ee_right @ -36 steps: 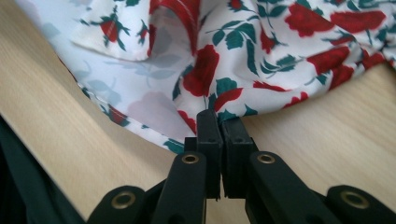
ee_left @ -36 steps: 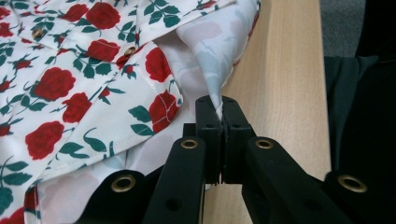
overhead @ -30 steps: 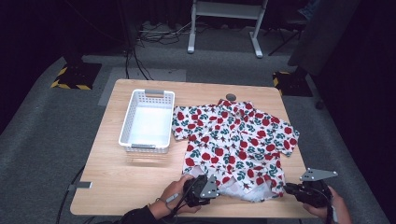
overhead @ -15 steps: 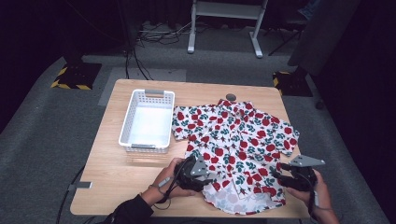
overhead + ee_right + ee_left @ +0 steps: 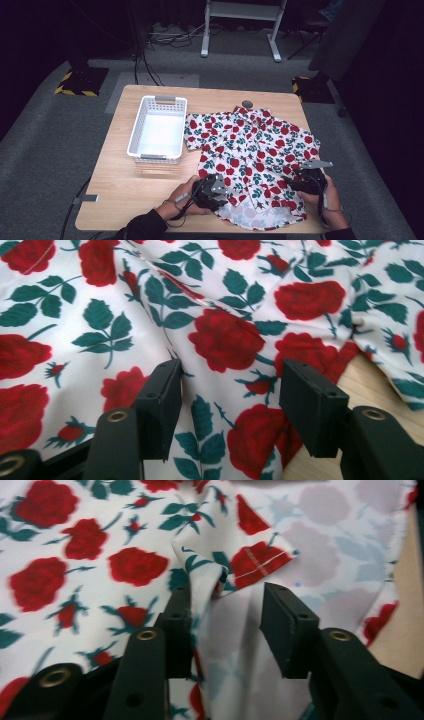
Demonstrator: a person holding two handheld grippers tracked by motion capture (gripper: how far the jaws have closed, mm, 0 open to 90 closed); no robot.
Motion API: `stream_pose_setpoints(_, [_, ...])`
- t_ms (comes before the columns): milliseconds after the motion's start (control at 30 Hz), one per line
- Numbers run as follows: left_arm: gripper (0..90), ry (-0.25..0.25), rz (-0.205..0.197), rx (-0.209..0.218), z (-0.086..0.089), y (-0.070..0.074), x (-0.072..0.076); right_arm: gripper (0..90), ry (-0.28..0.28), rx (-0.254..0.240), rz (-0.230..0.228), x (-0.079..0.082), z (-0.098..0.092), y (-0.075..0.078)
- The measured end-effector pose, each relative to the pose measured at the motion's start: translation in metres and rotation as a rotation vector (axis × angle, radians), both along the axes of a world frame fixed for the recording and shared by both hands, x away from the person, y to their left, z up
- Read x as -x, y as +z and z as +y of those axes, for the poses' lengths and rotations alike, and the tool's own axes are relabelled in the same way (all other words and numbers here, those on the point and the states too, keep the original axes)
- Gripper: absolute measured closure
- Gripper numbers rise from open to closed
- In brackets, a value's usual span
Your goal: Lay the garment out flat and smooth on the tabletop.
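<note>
Your rose-print shirt (image 5: 252,150) lies spread on the right half of the counter (image 5: 120,200), its hem at the near edge and its collar toward the far edge. Your left hand-held gripper (image 5: 216,192) sits on the shirt's near left part, close to the counter's near edge. Its jaws have just been closing a little yet stand apart, with a raised fold of the shirt (image 5: 220,580) between them, loose and not pinched. Your right hand-held gripper (image 5: 292,184) rests at the shirt's near right part by the counter's right edge. Its jaws have just been opening and stand apart over flat cloth (image 5: 225,340), gripping nothing. A white basket (image 5: 137,145) sits just left of the shirt.
</note>
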State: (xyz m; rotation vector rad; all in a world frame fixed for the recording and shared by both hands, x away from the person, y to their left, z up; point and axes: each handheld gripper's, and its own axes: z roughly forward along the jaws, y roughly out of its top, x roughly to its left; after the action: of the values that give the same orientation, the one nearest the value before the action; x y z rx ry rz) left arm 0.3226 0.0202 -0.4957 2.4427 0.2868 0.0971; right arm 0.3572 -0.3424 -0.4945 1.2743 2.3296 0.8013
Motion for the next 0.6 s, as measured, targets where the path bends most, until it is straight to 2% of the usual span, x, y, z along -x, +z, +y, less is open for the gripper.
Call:
stream_pose_setpoints(100, [55.8,-0.014,-0.008,-0.003,-0.003,0.0,0.005,41.0,-0.014,0.002,0.0,0.0,-0.004,0.0])
stream_pose_setpoints(167, [55.1,-0.057,-0.014,0.026,-0.006,0.004,0.016,38.2,-0.034,0.01,-0.012,0.001,-0.008,-0.001])
stream_pose_setpoints(200, [54.8,-0.103,-0.033,0.059,-0.007,0.008,0.023,37.6,-0.041,0.006,-0.013,0.001,-0.01,-0.001])
stream_pose_setpoints(233, [54.1,-0.103,-0.033,0.059,-0.007,0.008,0.023,37.6,-0.041,0.006,-0.013,0.001,-0.01,-0.001])
stream_pose_setpoints(300, [53.8,-0.136,-0.033,0.119,-0.007,0.016,0.027,36.8,-0.055,-0.01,-0.013,0.001,-0.013,-0.002])
stream_pose_setpoints(333, [53.2,-0.123,-0.043,0.138,-0.006,0.021,0.028,36.7,-0.059,-0.007,-0.012,0.001,-0.014,-0.002])
stream_pose_setpoints(400, [48.8,-0.08,-0.081,0.136,-0.005,0.026,0.026,36.7,-0.064,0.016,-0.015,0.002,-0.014,0.0])
stream_pose_setpoints(433, [46.3,-0.059,-0.091,0.141,-0.004,0.027,0.023,36.7,-0.058,0.012,-0.017,0.002,-0.013,0.0])
stream_pose_setpoints(533, [42.8,0.013,-0.097,0.159,0.001,0.031,0.014,36.5,-0.047,0.0,-0.028,0.002,-0.012,0.002])
stream_pose_setpoints(567, [39.9,0.034,-0.107,0.16,0.002,0.032,0.011,36.3,-0.044,0.003,-0.032,0.001,-0.011,0.003])
stream_pose_setpoints(600, [37.1,0.077,-0.122,0.142,0.003,0.031,0.003,36.3,-0.038,0.0,-0.038,0.0,-0.01,0.003])
